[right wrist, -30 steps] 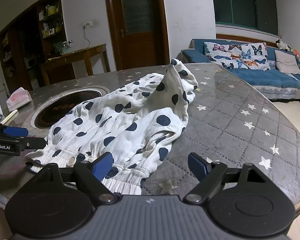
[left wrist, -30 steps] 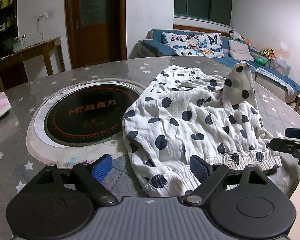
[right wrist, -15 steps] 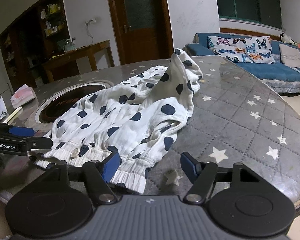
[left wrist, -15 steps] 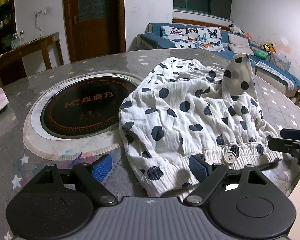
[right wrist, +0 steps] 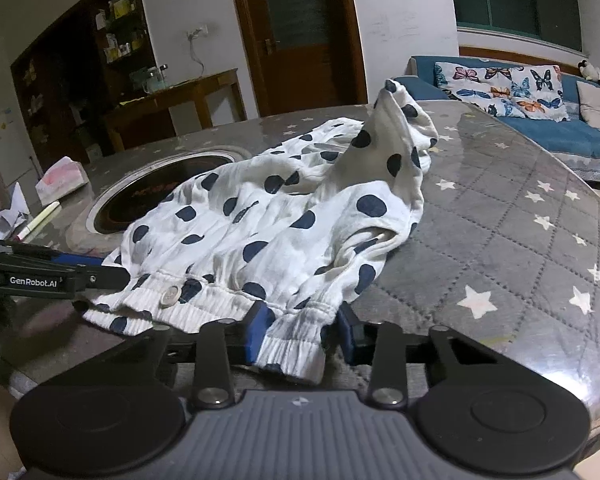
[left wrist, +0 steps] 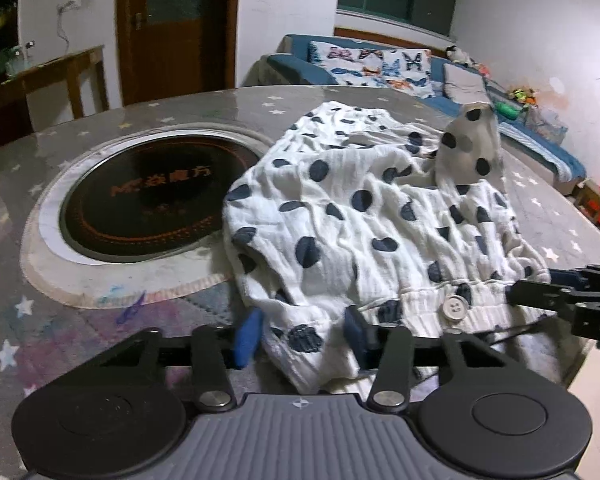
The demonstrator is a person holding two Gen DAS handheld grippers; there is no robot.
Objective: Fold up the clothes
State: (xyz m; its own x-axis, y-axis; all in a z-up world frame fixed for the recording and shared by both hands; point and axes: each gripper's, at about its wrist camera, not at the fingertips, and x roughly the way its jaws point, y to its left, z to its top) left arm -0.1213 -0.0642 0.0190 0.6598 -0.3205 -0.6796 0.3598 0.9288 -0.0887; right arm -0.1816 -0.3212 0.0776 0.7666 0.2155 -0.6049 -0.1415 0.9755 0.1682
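Observation:
A white garment with dark blue dots [left wrist: 364,216] lies crumpled on the round table, one part standing up in a peak; it also shows in the right wrist view [right wrist: 268,224]. Its ribbed waistband with a white button [left wrist: 453,305] faces the near table edge. My left gripper [left wrist: 304,336] has its blue pads on either side of the waistband's left end, with a gap still showing. My right gripper [right wrist: 300,328] has its pads around the waistband's right end, nearly closed on the cloth. Each gripper shows from the side in the other's view.
A round black induction hob [left wrist: 156,196] is set into the table [right wrist: 520,240], left of the garment. A tissue pack [right wrist: 60,182], a marker [right wrist: 40,220] and folded paper lie at the far left. A blue sofa [right wrist: 540,120] and a wooden door stand behind.
Both grippers have moved forward onto the waistband ends and their jaws have narrowed from wide open to close around the cloth. The garment has barely shifted.

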